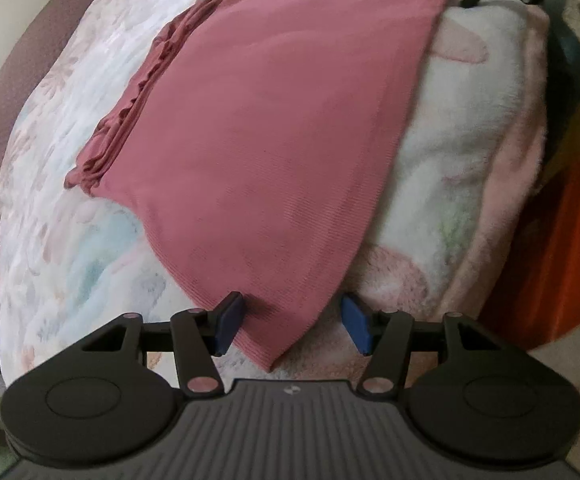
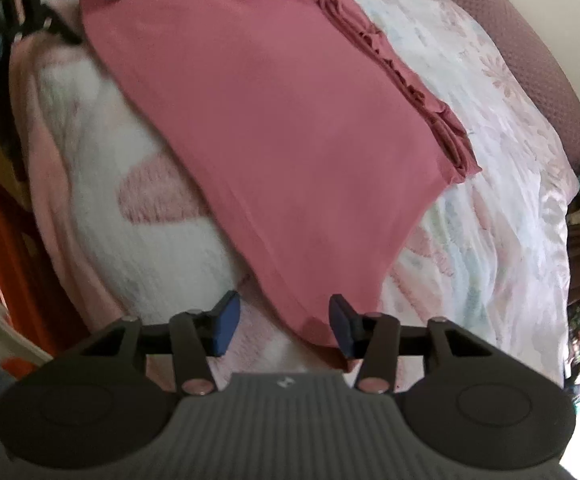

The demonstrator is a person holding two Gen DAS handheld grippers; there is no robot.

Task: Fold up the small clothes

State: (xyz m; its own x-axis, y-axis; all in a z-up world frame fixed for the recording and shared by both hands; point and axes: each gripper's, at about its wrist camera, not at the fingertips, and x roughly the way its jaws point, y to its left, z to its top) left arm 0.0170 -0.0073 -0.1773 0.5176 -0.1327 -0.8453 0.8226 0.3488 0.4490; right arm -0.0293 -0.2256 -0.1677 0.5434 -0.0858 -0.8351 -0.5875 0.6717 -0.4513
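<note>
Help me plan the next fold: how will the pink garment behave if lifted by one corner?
The pink garment is probably floppy: it drapes over the fluffy blanket. Likely light, being thin ribbed knit. The ruffled edge may sag unevenly.

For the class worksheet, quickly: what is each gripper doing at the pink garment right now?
Left gripper: open, fingers apart around a corner of the pink garment, not pinching it.
Right gripper: open, the opposite corner between its fingers, not clamped.

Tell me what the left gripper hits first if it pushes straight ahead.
Most likely the near corner of the pink garment, which lies between the open jaws of the left gripper; depth is unclear.
</note>
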